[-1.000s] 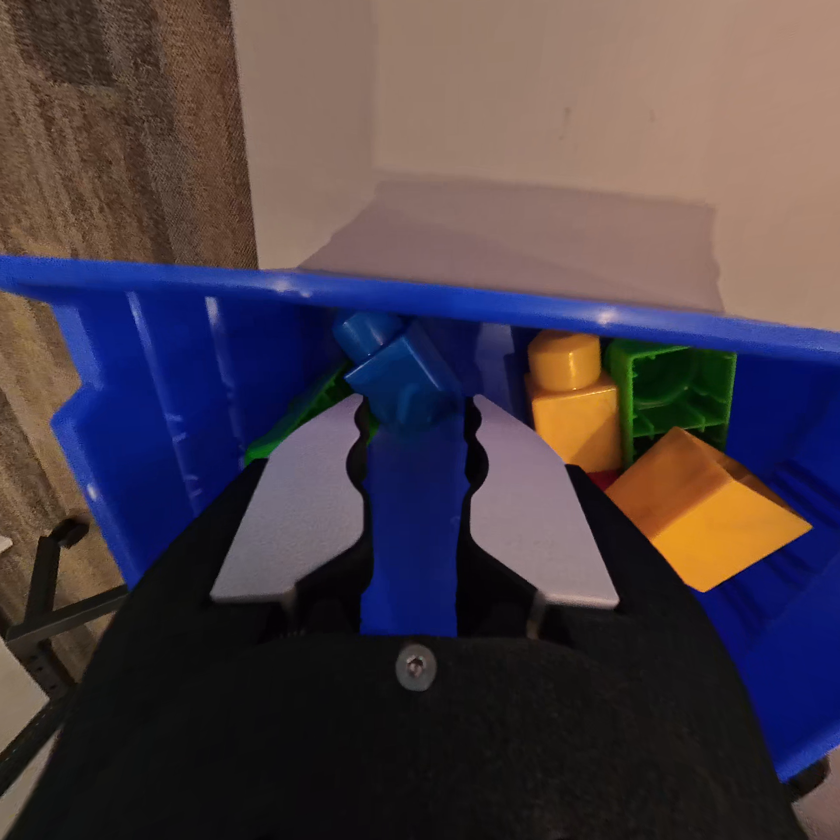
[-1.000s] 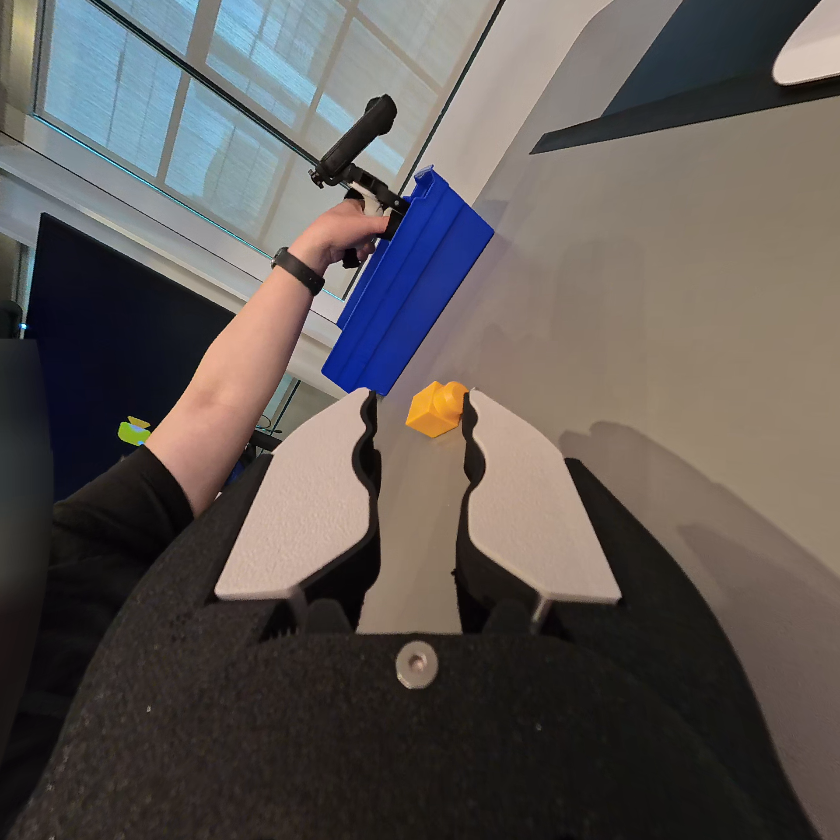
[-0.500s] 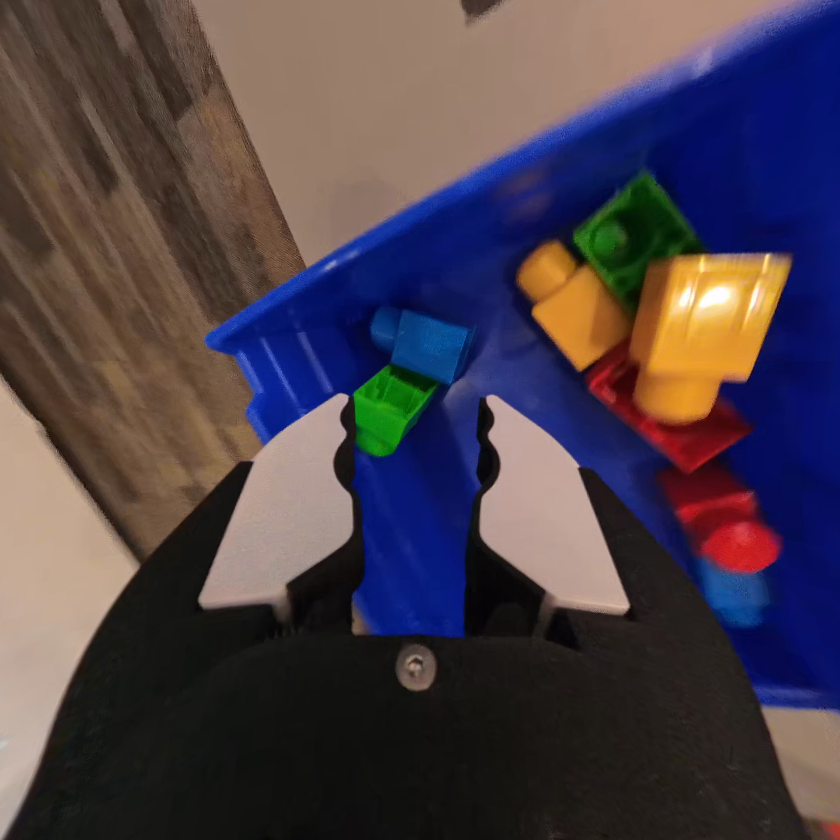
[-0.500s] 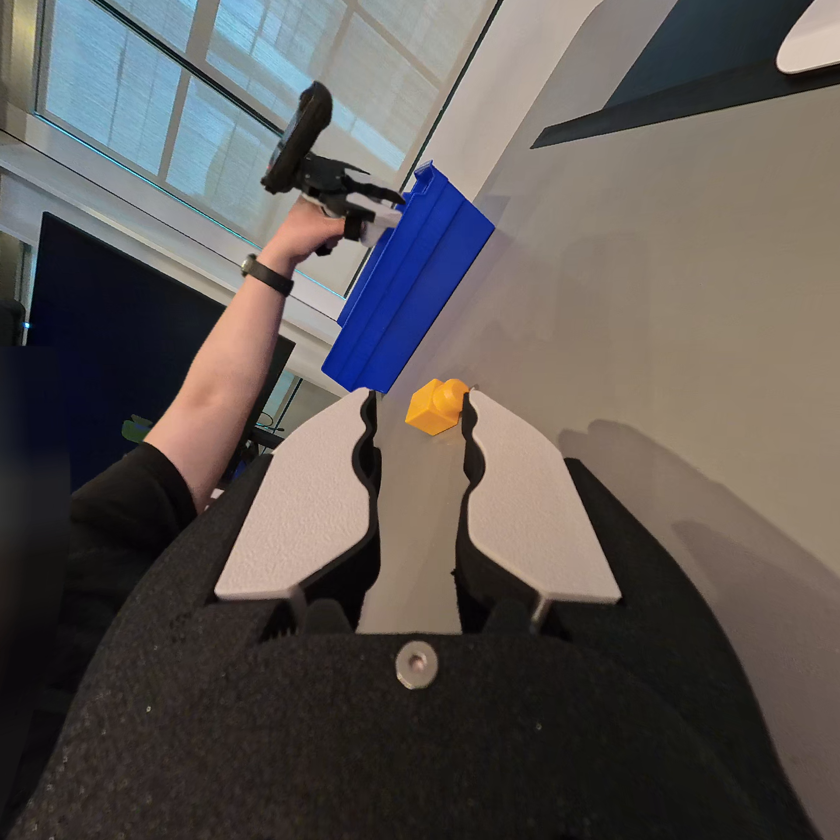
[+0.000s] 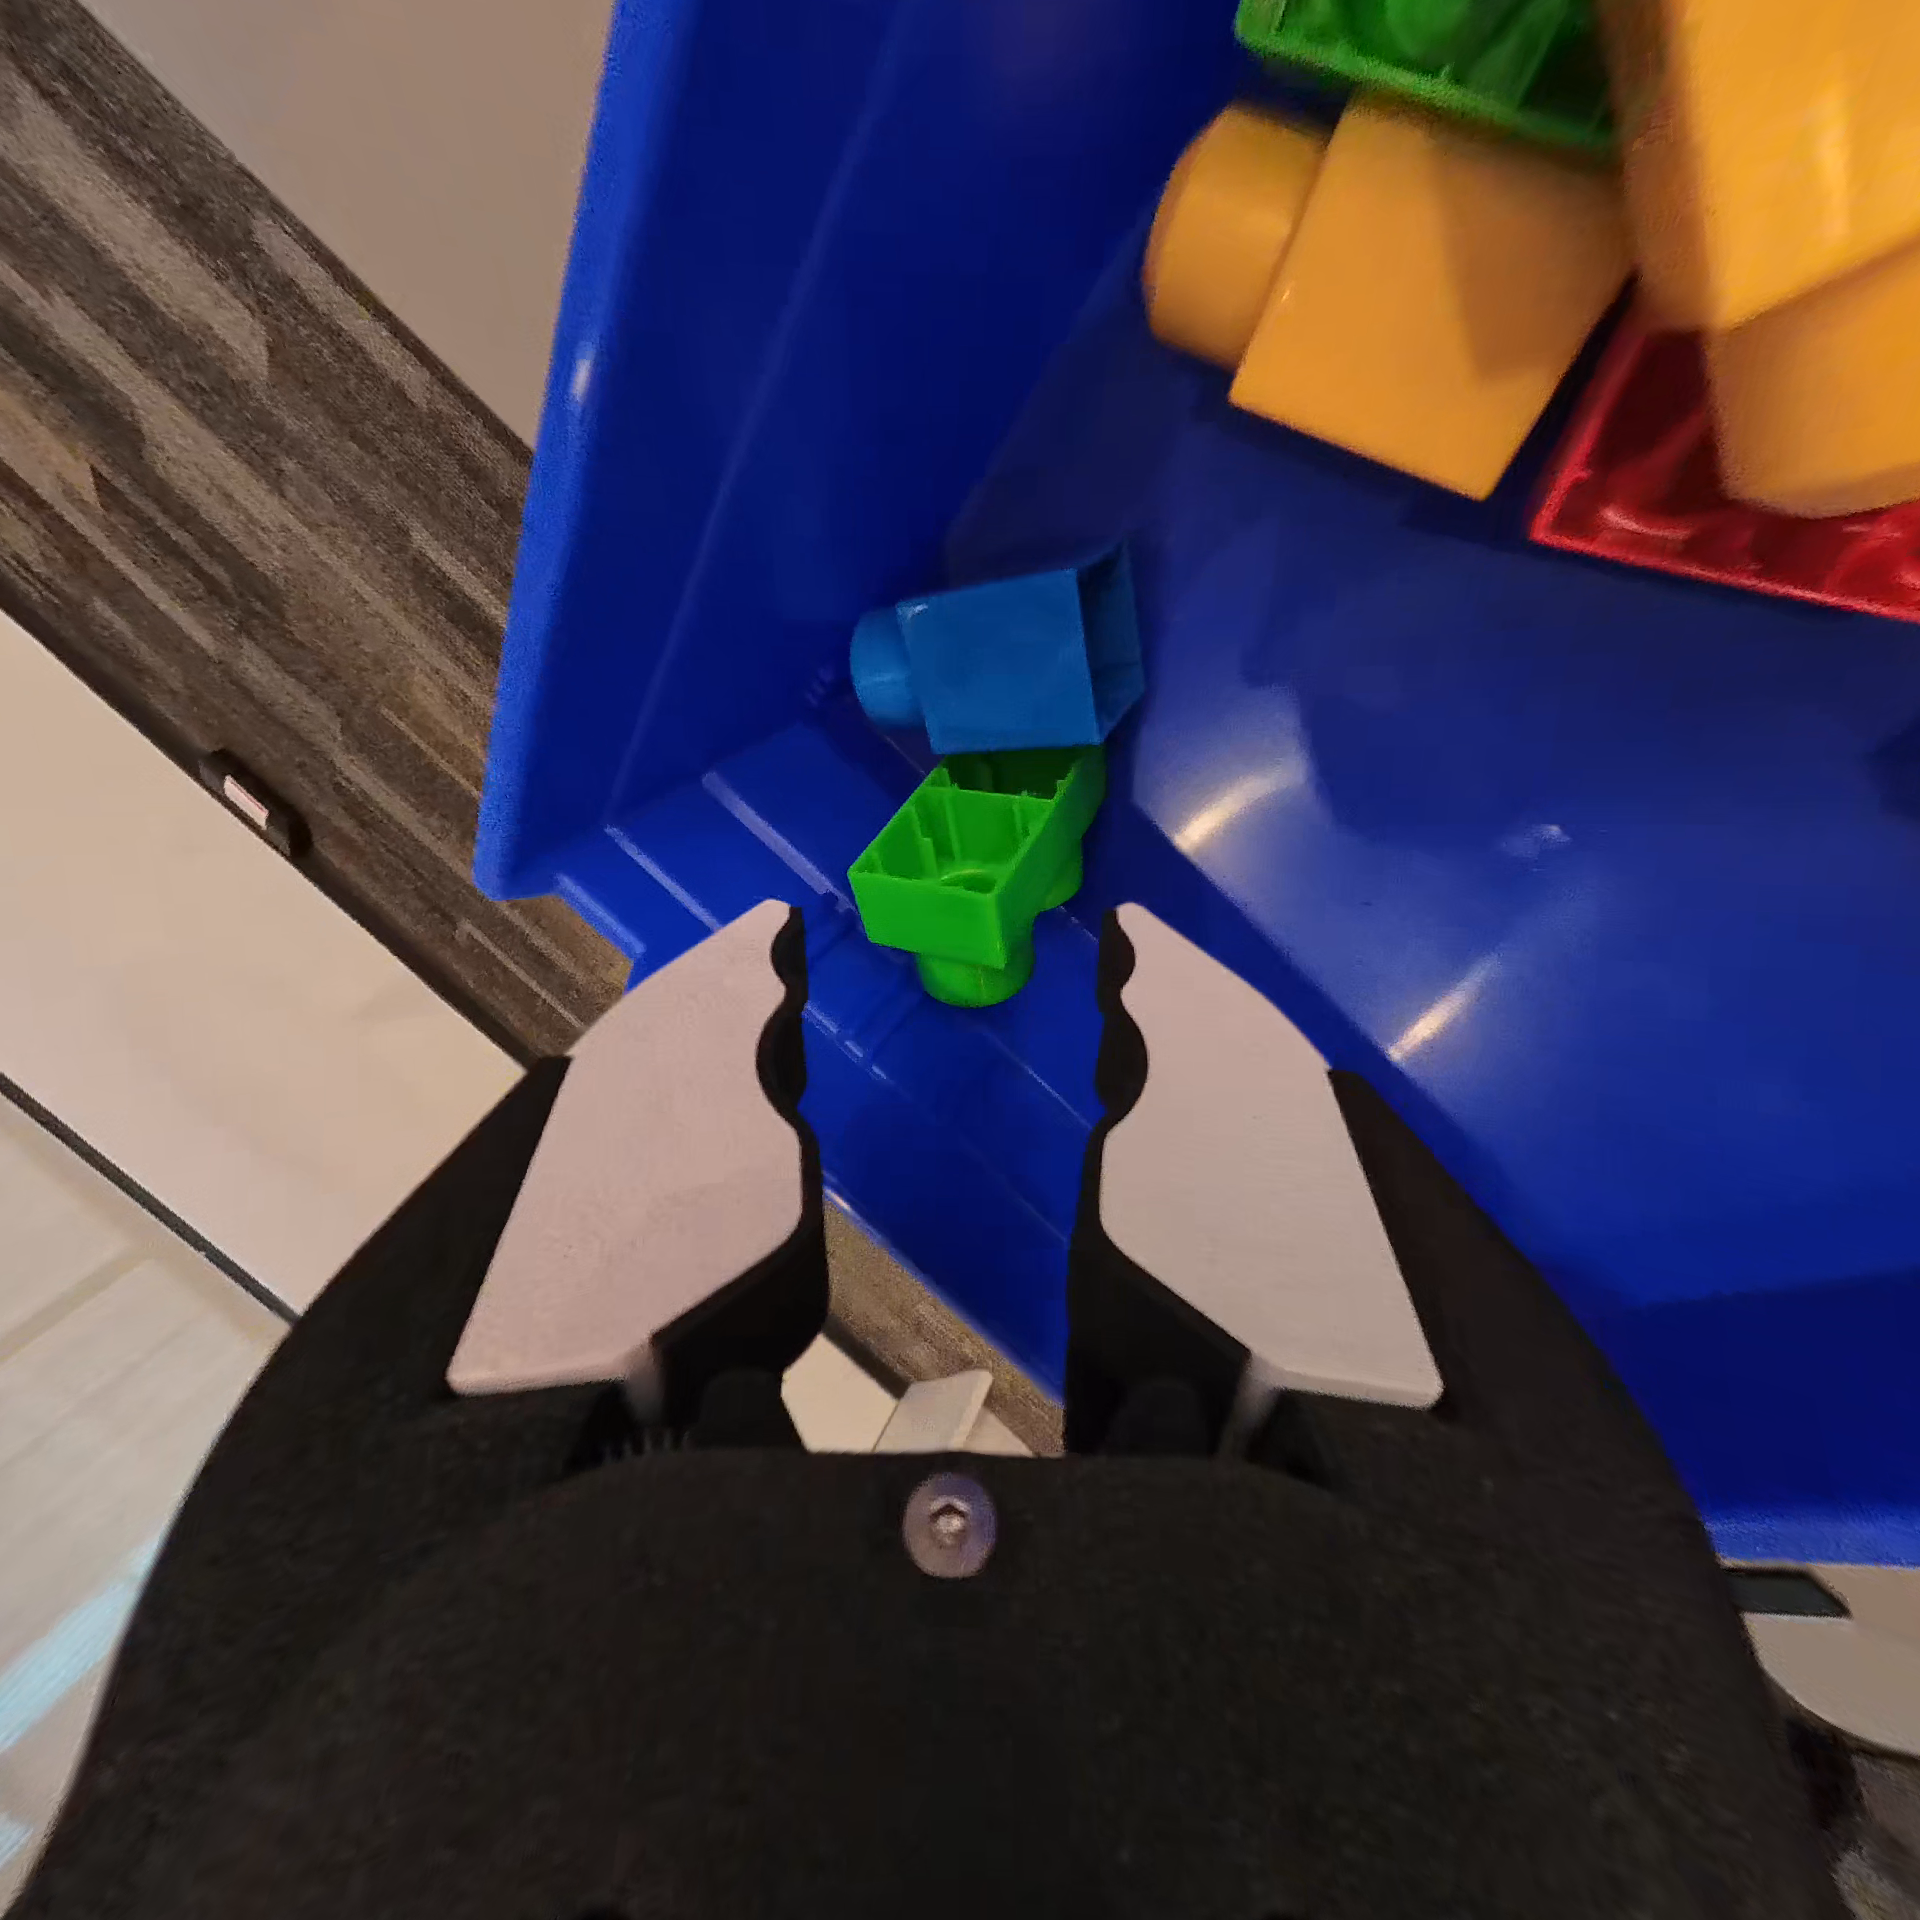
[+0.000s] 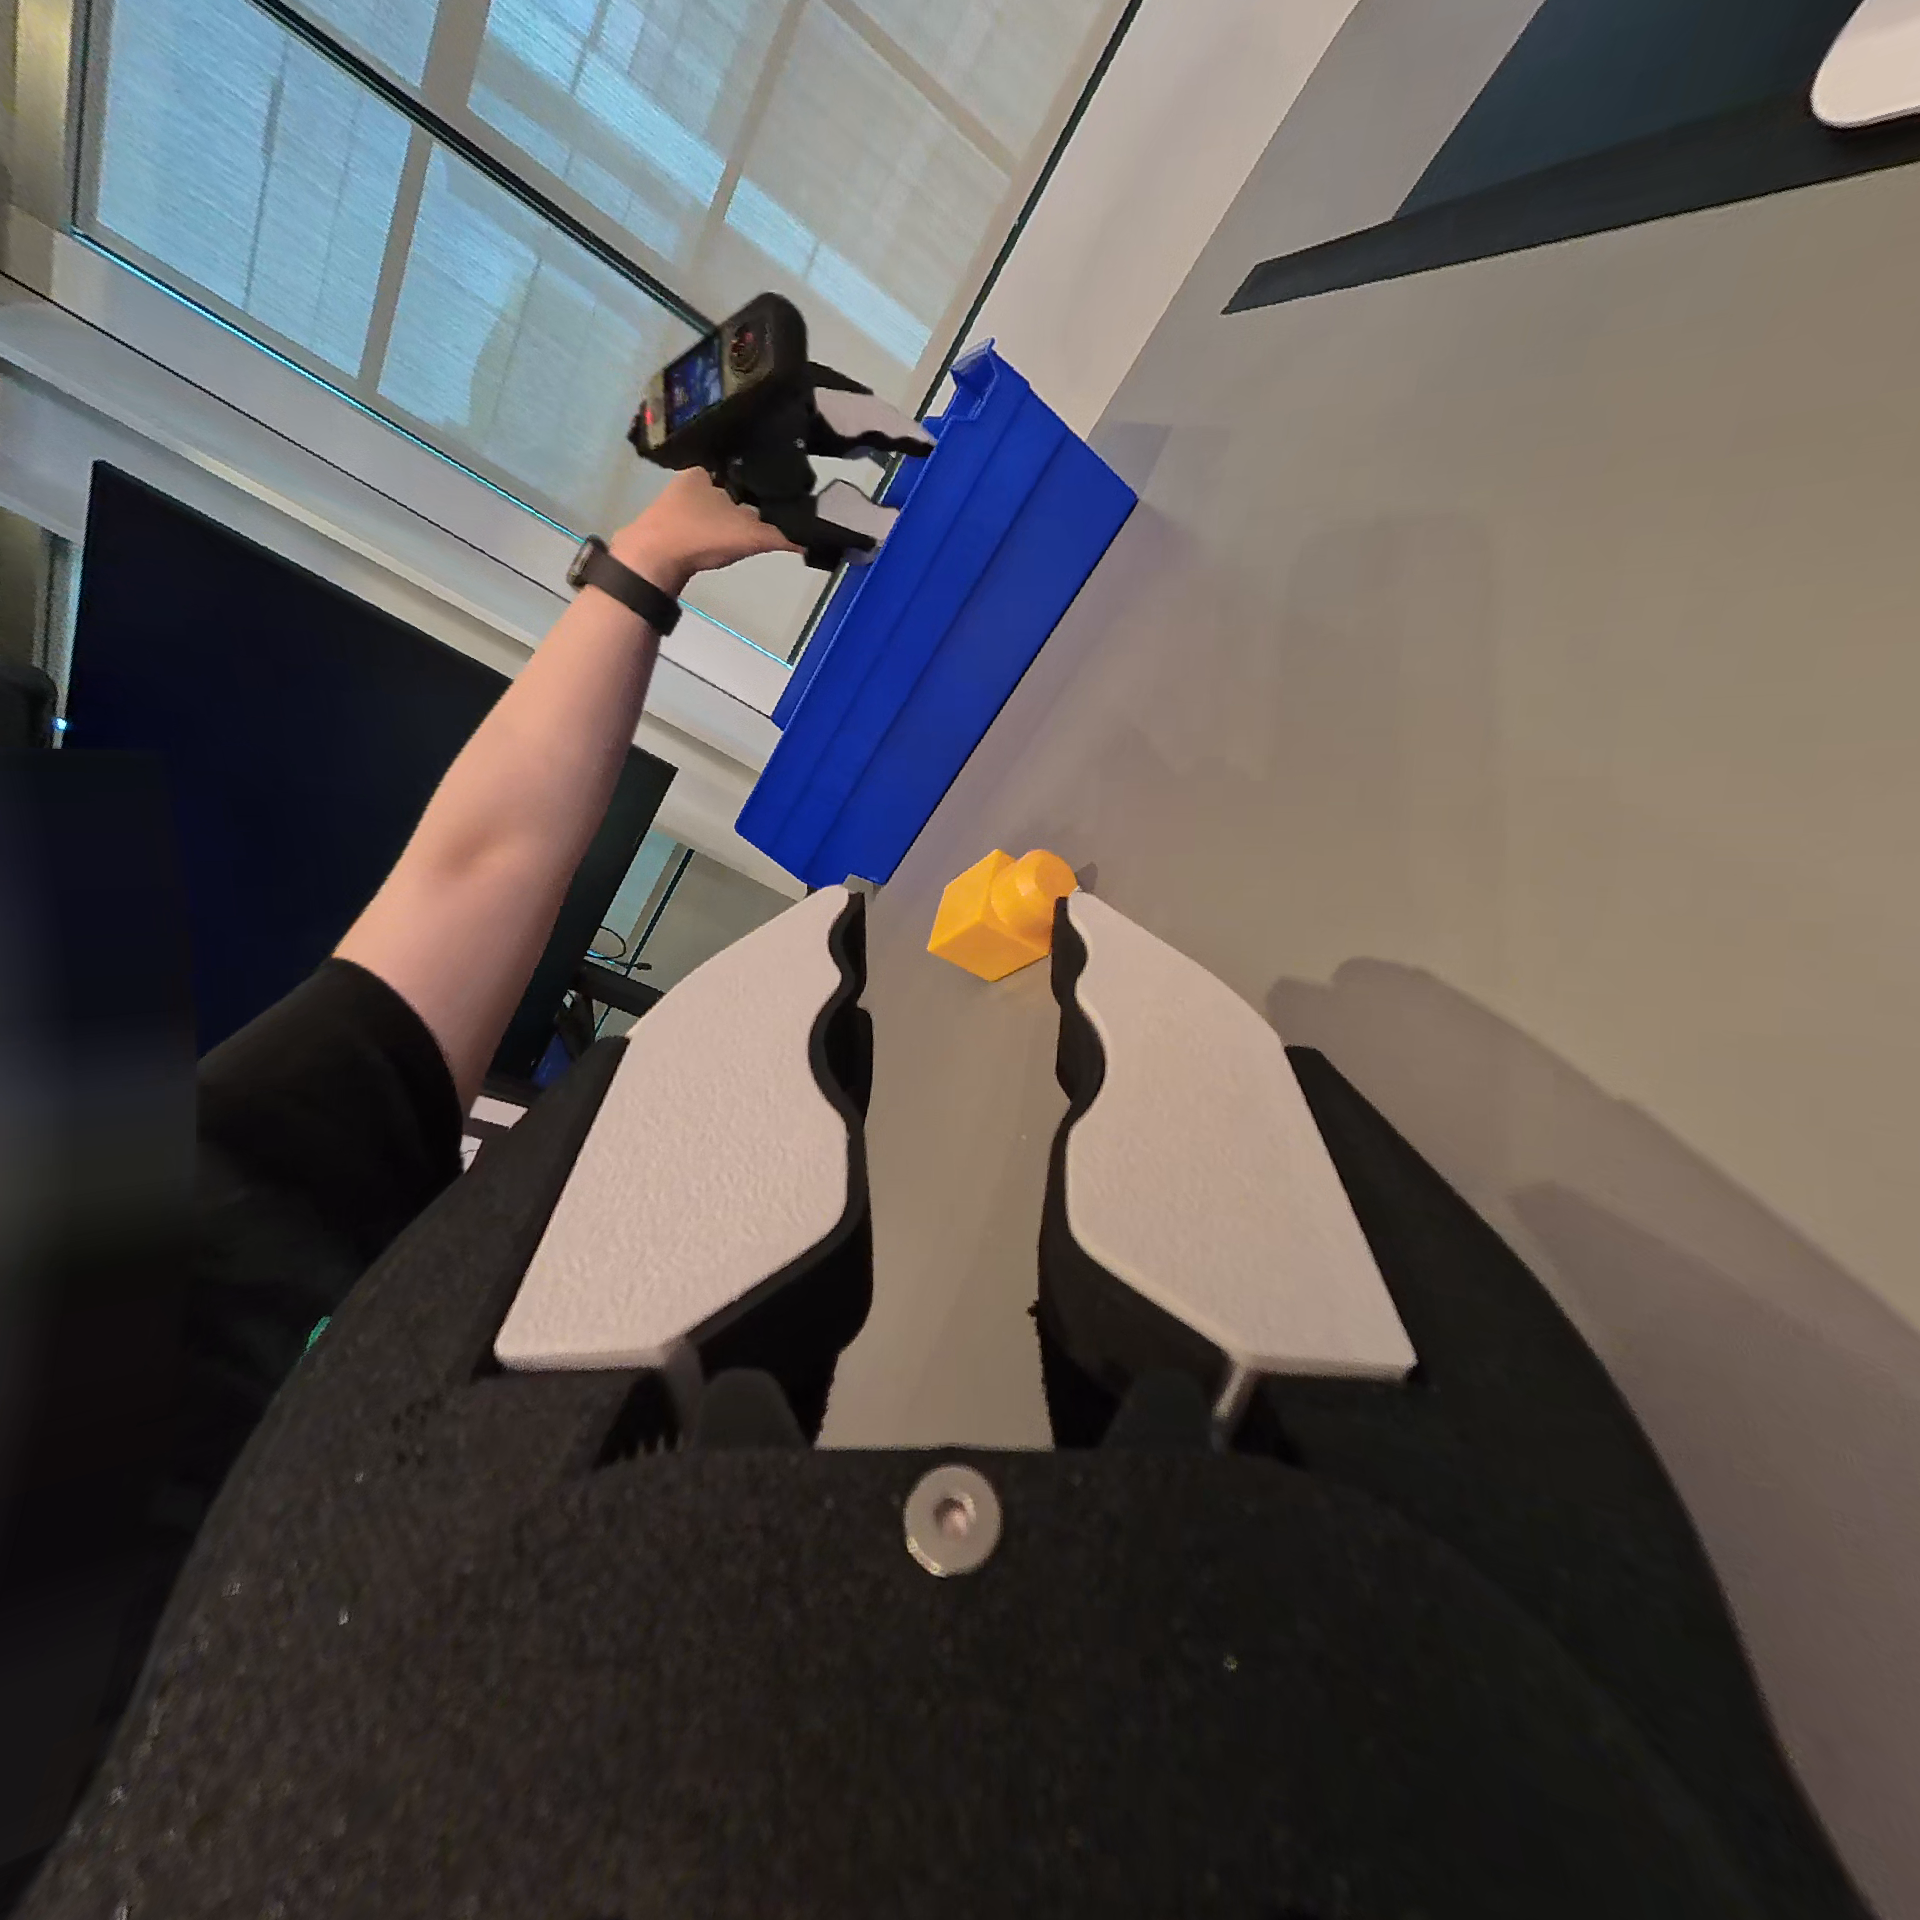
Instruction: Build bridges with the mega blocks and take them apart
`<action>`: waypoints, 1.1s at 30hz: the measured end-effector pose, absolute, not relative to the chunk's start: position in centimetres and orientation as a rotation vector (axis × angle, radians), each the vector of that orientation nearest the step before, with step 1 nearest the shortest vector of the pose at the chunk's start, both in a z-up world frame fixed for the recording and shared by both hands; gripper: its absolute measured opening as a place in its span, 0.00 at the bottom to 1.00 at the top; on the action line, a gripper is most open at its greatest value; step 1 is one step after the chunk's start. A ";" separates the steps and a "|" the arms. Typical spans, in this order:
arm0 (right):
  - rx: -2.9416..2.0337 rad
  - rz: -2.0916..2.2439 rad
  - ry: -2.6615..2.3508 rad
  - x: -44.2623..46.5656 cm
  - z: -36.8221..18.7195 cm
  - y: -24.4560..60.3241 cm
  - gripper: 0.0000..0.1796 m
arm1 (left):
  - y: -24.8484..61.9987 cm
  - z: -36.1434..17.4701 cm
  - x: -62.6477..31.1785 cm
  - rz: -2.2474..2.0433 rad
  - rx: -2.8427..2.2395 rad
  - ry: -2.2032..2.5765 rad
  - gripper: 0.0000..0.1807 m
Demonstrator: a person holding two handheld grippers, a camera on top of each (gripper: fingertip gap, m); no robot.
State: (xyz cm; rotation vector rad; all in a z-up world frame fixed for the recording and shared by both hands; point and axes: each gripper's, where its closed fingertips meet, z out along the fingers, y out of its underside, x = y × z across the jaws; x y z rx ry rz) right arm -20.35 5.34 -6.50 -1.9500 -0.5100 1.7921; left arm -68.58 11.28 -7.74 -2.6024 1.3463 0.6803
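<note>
A blue bin (image 5: 1455, 1039) holds a small green block (image 5: 966, 883), a small blue block (image 5: 1018, 675), yellow blocks (image 5: 1423, 281), a red block (image 5: 1714, 520) and a larger green block (image 5: 1455, 52). My left gripper (image 5: 951, 914) is open, its fingers either side of the bin's end wall near a corner, the small green block just past its tips. In the right wrist view the left gripper (image 6: 904, 483) stands at the bin's (image 6: 935, 644) far end. My right gripper (image 6: 956, 899) is open and empty, with a single yellow block (image 6: 987, 920) on the table just beyond its tips.
The bin and yellow block rest on a grey table (image 6: 1455, 727). A person's arm (image 6: 499, 831) reaches to the left gripper. Carpeted floor (image 5: 208, 416) lies beyond the table's edge. A dark screen (image 6: 260, 779) and windows are behind. There is about 50 cm between the tips of the two grippers.
My left gripper has swung round and tilted at the bin's end, and its jaws have widened a little. The bin, the yellow block and my right gripper have not moved.
</note>
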 end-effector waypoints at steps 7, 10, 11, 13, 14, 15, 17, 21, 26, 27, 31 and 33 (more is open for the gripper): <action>-1.954 1.808 -0.554 -21.0 -6.4 4.7 0.18 | 11.7 -9.7 -70.3 0.709 -2.668 1.312 0.25; -1.953 1.807 -0.579 -21.3 -6.3 4.4 0.18 | 12.0 -9.6 -70.5 0.753 -2.637 1.303 0.22; -1.950 1.804 -0.588 -21.3 -6.2 4.4 0.18 | 11.9 -9.5 -70.5 0.754 -2.645 1.286 0.22; -1.938 1.795 -0.605 -21.4 -5.9 4.3 0.18 | 11.8 -9.0 -70.5 0.776 -2.630 1.264 0.22; -1.927 1.787 -0.613 -21.5 -5.7 4.3 0.18 | 11.7 -8.6 -70.4 0.774 -2.622 1.244 0.22; -1.914 1.780 -0.621 -21.5 -5.4 4.2 0.18 | 11.7 -8.1 -70.1 0.763 -2.613 1.208 0.22; -1.882 1.776 -0.640 -21.6 -4.6 4.0 0.18 | 11.5 -6.4 -69.4 0.713 -2.586 1.113 0.22; -1.796 1.728 -0.750 -22.4 -2.8 2.9 0.19 | 10.3 -1.6 -66.8 0.500 -2.497 0.871 0.21; -1.611 1.569 -0.993 -24.6 0.1 0.0 0.19 | 8.0 3.8 -60.0 0.104 -2.373 0.690 0.22; -1.561 1.516 -1.042 -25.1 0.8 -0.6 0.19 | 7.5 4.5 -57.8 -0.012 -2.350 0.665 0.22; -1.390 1.238 -1.182 -26.0 2.7 -2.8 0.22 | 5.2 5.7 -48.2 -0.425 -2.304 0.652 0.21; -1.324 1.100 -1.199 -25.6 3.3 -3.5 0.26 | 4.3 5.6 -43.4 -0.573 -2.286 0.689 0.21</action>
